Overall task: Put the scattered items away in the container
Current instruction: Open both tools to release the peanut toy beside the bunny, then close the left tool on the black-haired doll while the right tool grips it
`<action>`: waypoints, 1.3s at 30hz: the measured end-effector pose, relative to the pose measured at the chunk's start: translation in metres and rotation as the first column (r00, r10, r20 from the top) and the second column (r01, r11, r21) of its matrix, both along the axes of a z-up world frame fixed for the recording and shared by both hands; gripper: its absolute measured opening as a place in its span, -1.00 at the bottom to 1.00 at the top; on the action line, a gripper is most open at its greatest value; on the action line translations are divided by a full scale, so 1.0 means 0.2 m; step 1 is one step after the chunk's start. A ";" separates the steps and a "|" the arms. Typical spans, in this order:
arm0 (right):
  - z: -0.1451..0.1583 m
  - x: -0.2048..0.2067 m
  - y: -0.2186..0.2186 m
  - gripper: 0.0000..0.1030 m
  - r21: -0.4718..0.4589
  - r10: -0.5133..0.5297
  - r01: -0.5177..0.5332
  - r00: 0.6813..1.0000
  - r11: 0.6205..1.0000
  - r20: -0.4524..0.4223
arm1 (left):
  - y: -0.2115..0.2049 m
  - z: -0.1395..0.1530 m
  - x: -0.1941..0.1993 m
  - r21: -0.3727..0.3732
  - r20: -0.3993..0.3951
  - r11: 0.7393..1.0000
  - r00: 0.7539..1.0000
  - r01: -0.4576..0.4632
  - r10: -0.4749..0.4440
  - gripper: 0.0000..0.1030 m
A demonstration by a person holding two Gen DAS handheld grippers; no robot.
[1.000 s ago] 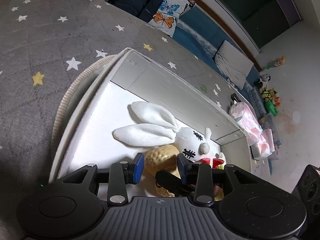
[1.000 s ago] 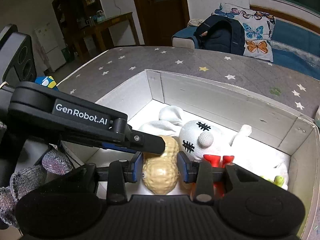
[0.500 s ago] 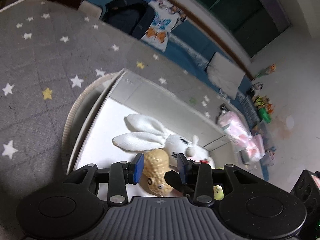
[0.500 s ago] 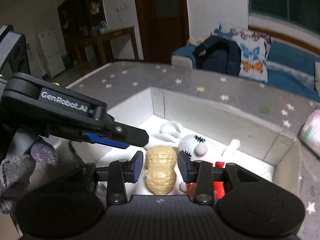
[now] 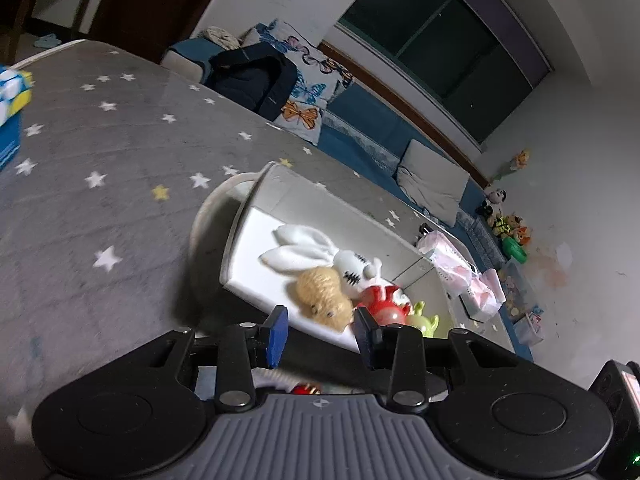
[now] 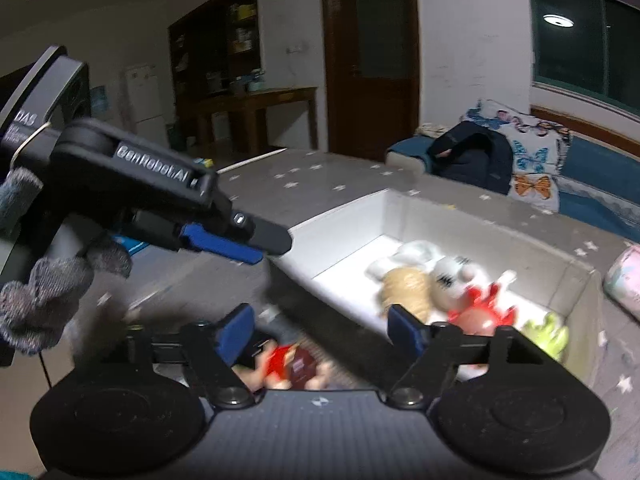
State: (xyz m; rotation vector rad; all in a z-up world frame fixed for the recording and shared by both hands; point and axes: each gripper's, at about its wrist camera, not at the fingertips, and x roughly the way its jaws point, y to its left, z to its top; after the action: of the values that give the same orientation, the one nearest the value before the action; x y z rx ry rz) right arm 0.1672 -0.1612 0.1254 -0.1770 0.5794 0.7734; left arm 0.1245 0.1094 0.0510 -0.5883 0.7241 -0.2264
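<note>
A second ago my right gripper (image 6: 322, 330) held the peanut toy (image 6: 406, 286); now its fingers are wide apart and empty. The toy lies in the white box (image 6: 344, 216), at one o'clock. My left gripper (image 5: 320, 334) is open, empty. A red toy (image 6: 290, 364) at six o'clock likely comes next.

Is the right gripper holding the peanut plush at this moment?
No: the right gripper is open with nothing between its fingers, and the peanut plush lies inside the white box beside the rabbit plush.

My two wrist cameras, above the bed
Both look down along my fingers, sharing the white box (image 5: 256, 196) (image 6: 344, 216).
</note>
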 end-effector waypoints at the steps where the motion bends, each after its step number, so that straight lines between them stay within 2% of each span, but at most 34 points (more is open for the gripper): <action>1: -0.02 -0.03 0.02 0.57 -0.005 0.011 -0.011 1.000 1.000 -0.001 | 0.01 -0.01 -0.03 -0.007 -0.003 1.000 1.000 -0.004 0.004 -0.26; 2: -0.03 -0.04 0.04 0.63 -0.014 0.019 -0.019 1.000 1.000 -0.002 | 0.02 -0.02 -0.05 -0.012 -0.006 1.000 1.000 -0.004 0.004 -0.26; 8: -0.14 -0.11 0.13 0.68 -0.071 0.032 -0.031 0.999 0.997 0.008 | 0.06 -0.10 -0.17 -0.055 -0.031 0.998 0.999 -0.016 0.015 -0.25; 16: -0.22 -0.09 0.18 0.74 -0.084 0.022 -0.024 0.999 0.996 -0.026 | 0.07 -0.18 -0.22 -0.098 -0.074 0.995 0.997 -0.025 0.017 -0.26; 22: -0.23 -0.10 0.19 0.83 -0.082 0.026 -0.029 0.999 0.996 -0.030 | 0.10 -0.22 -0.23 -0.139 -0.092 0.990 0.995 -0.040 0.027 -0.25; 32: -0.23 -0.15 0.22 0.86 -0.122 0.053 -0.055 0.998 0.991 -0.015 | 0.11 -0.25 -0.24 -0.142 -0.114 0.989 0.993 -0.048 0.032 -0.25; 39: -0.22 -0.22 0.20 0.86 -0.120 0.106 -0.110 0.993 0.987 -0.044 | 0.14 -0.25 -0.24 -0.143 -0.116 0.987 0.992 -0.068 0.051 -0.25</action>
State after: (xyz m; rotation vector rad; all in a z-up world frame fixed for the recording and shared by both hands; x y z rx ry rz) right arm 0.1227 -0.1214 0.0822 -0.3096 0.6573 0.8483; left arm 0.0771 0.1380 0.0007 -0.7667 0.8017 -0.1931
